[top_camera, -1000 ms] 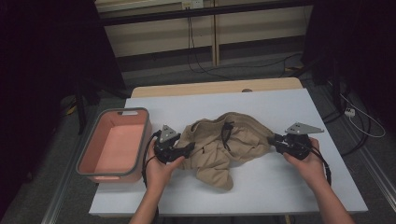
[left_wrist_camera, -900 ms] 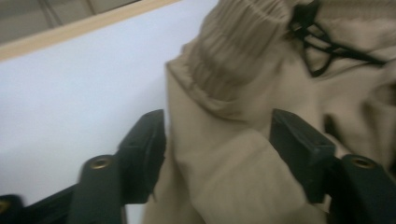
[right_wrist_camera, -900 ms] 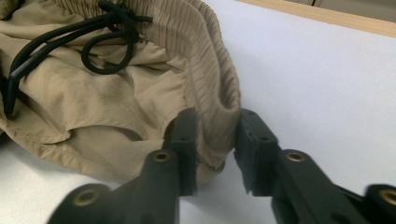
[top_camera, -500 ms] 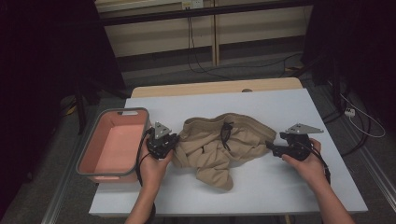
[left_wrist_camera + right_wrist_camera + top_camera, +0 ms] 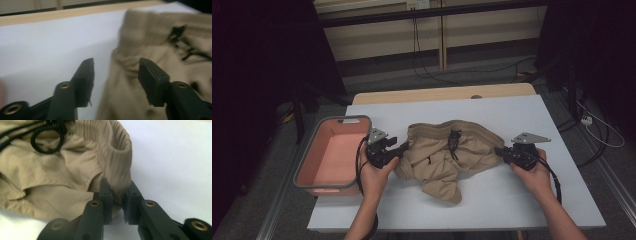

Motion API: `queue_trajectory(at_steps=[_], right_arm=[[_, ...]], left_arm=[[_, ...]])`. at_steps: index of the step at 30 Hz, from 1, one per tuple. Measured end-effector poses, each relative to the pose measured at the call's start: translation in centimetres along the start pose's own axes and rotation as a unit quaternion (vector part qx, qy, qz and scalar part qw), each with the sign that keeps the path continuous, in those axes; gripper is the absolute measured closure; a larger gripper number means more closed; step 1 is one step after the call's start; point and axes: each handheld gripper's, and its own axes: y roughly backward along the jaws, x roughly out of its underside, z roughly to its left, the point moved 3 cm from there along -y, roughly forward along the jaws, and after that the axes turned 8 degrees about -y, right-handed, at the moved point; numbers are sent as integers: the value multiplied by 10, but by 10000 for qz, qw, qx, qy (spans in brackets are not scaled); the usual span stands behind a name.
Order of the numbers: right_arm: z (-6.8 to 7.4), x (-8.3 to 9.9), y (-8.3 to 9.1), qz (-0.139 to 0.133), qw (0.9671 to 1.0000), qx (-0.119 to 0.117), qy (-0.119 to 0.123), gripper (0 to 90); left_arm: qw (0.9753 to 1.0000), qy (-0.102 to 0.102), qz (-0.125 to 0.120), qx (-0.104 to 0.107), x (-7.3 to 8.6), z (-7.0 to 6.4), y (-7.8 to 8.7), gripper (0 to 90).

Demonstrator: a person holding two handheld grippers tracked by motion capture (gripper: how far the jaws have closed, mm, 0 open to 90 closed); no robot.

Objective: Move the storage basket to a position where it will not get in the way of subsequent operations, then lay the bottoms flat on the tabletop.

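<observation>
You see the tan woven-cloth shorts [image 5: 447, 157], matt, with a ribbed elastic waistband [image 5: 117, 147] and smooth black cord drawstring [image 5: 47, 137]. Your black matt plastic grippers [image 5: 115, 75] [image 5: 117, 202] carry brass-coloured metal rivets. On your left, the salmon plastic tub [image 5: 332, 155] looks smooth; the white tabletop [image 5: 512, 115] is matt, with a pale wood far edge.

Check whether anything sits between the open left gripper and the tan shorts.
Nothing visible does. The left gripper is open right at the edge of the tan shorts, with only bare white table beside its fingers.
</observation>
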Motion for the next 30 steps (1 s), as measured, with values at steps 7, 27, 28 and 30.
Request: queue_trajectory(at_steps=[7, 27, 28, 30], right_arm=[[6, -4, 8, -159, 9999, -24, 49, 821], [4, -16, 22, -400, 9992, -40, -81, 830], [3, -19, 25, -426, 9990, -39, -103, 831], [-1, -28, 34, -609, 9980, -2, -181, 833]], left_arm=[[9996, -169, 166, 149, 0, -9, -16, 298], [9988, -326, 189, 318, -3, -11, -8, 860], [9990, -299, 110, 298, -6, -11, -5, 865], [9992, -259, -34, 297, -12, -10, 0, 872]])
